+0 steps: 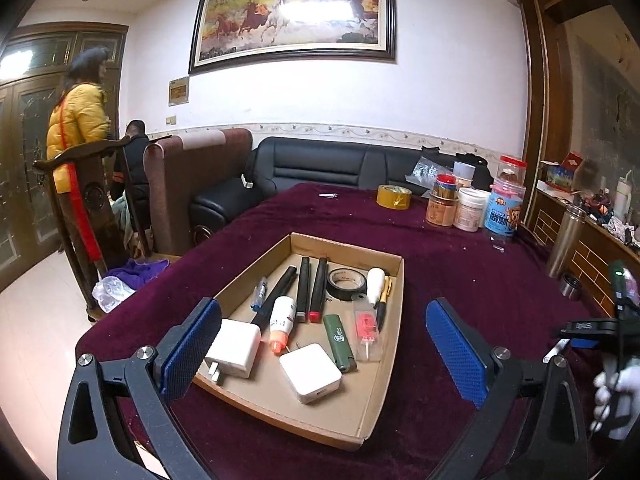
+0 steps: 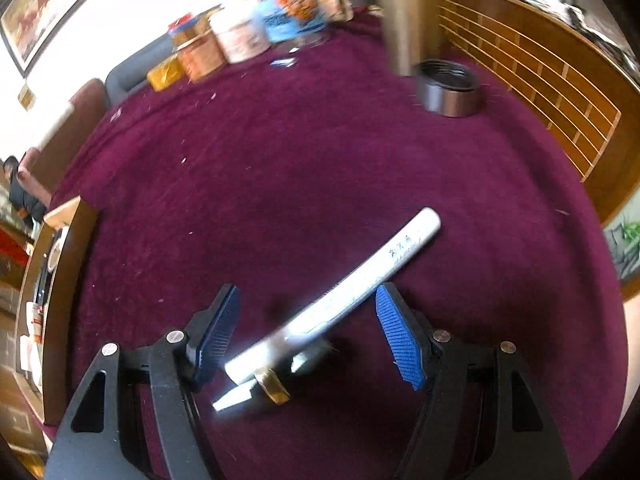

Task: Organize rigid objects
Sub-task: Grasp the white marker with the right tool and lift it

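The left gripper [image 1: 324,344] and right gripper [image 2: 308,328] match: black angular frames, silver round screws at the pivots, blue ribbed pads lining the jaws.

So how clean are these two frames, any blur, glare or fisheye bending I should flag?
Left wrist view: sharp on the cardboard tray, but glare washes out the middle of the framed painting, and the fisheye bows the wall and door frame. Right wrist view: motion-smeared throughout; the silver pen between the right gripper pads streaks, the jars are soft, and the wall is overexposed.
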Demonstrator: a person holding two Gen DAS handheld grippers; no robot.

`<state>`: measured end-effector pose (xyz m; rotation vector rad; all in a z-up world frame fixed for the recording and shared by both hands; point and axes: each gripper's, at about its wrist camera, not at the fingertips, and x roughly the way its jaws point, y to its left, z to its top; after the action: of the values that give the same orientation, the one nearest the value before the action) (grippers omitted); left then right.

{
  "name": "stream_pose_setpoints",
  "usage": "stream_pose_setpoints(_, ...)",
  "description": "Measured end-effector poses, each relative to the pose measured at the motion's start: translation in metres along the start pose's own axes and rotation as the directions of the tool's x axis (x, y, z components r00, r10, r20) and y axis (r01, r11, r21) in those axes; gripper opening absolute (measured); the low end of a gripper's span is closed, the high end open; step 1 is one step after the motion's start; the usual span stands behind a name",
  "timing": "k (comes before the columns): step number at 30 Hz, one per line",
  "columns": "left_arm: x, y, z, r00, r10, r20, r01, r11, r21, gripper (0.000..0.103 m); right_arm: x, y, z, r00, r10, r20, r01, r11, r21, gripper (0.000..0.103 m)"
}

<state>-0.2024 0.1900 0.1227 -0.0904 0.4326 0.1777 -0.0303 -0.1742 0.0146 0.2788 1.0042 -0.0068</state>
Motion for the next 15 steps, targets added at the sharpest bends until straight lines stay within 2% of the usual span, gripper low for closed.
stream_pose_setpoints(1, 0.0, -0.001, -0.001, 1.0, -0.002, -0.003, 0.002, 1.0, 0.003, 0.101, 0.004, 0.009, 0.002, 1.0, -0.021, 0.008, 0.022, 0.999, -0.028, 0.066)
stream_pose_setpoints(3, 0.001, -0.003, -0.002, 1.0, -0.009, -0.01, 0.009, 1.0, 0.009, 0.101, 0.009, 0.022, 0.003, 1.0, -0.026, 0.014, 0.027, 0.997, -0.074, 0.049)
stream_pose_setpoints(4, 0.002, -0.005, -0.003, 1.0, -0.018, -0.016, 0.018, 1.0, 0.015, 0.101, 0.009, 0.027, 0.003, 1.0, -0.017, 0.011, 0.018, 0.996, -0.087, 0.046)
stream_pose_setpoints(7, 0.003, -0.015, -0.006, 0.998, -0.044, -0.033, 0.046, 0.998, 0.036, 0.101, 0.012, 0.042, 0.001, 0.999, 0.044, -0.017, -0.046, 0.991, -0.125, 0.044)
stream_pose_setpoints(10, 0.005, -0.026, -0.009, 0.997, -0.064, -0.049, 0.067, 0.996, 0.057, 0.101, 0.014, 0.058, -0.006, 0.997, 0.066, -0.027, -0.069, 0.985, -0.161, 0.044)
stream_pose_setpoints(11, 0.005, -0.031, -0.009, 0.996, -0.071, -0.054, 0.074, 0.995, 0.066, 0.101, 0.013, 0.066, -0.011, 0.998, 0.061, -0.021, -0.064, 0.98, -0.19, 0.038)
stream_pose_setpoints(12, 0.006, -0.034, -0.01, 0.995, -0.077, -0.061, 0.082, 0.994, 0.074, 0.101, 0.013, 0.072, -0.014, 0.998, 0.053, -0.018, -0.056, 0.975, -0.215, 0.024)
stream_pose_setpoints(15, 0.006, -0.044, -0.012, 0.991, -0.1, -0.084, 0.108, 0.989, 0.097, 0.101, 0.01, 0.075, -0.021, 0.998, 0.067, -0.02, -0.069, 0.969, -0.237, 0.012)
